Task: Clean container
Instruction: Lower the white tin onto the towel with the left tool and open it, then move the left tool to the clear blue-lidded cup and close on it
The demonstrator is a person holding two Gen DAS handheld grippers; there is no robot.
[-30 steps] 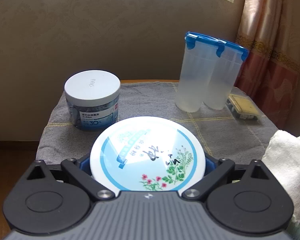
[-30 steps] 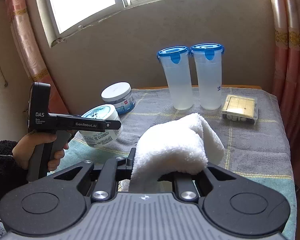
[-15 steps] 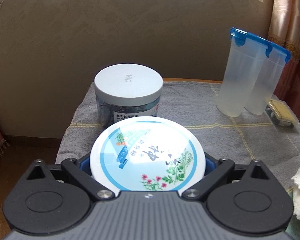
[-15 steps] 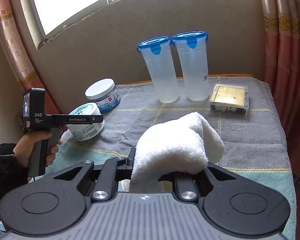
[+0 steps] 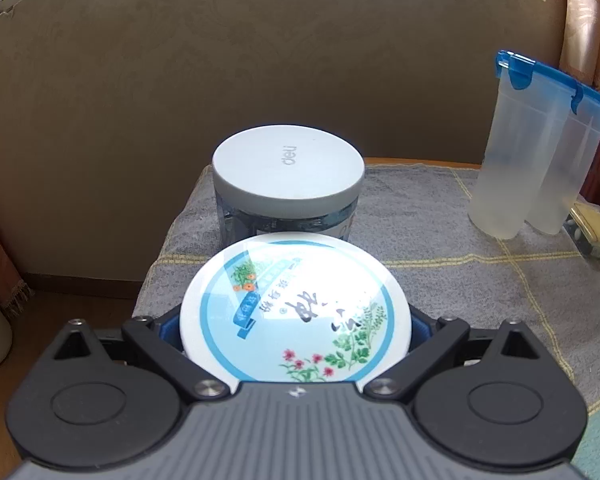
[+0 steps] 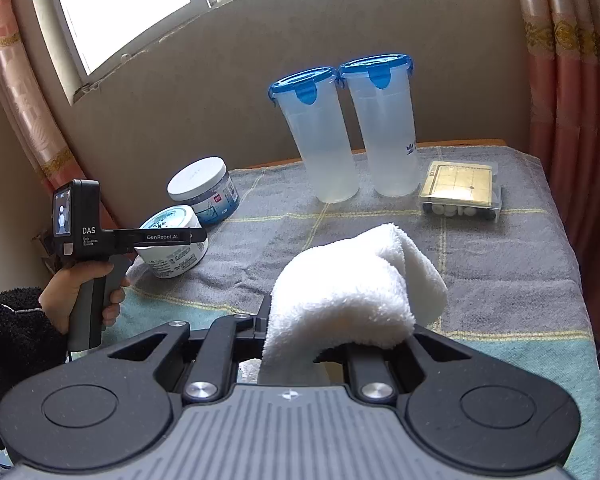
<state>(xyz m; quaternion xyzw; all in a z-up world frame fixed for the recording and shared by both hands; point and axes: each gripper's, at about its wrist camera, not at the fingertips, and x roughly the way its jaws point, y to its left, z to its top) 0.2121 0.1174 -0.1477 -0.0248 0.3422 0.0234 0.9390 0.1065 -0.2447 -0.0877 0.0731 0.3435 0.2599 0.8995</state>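
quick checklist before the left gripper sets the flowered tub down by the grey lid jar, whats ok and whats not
1. Left gripper clamped on the flowered tub: ok, wide grip on both sides.
2. Tub upright, lid on: ok.
3. Tub seated on the grey table cloth: cannot tell, its base is hidden.
4. Gap to the grey-lidded jar: cannot tell, they look very close.
5. Right gripper shut on the white towel: ok.
6. Two tall blue-lidded containers out of the way: ok.
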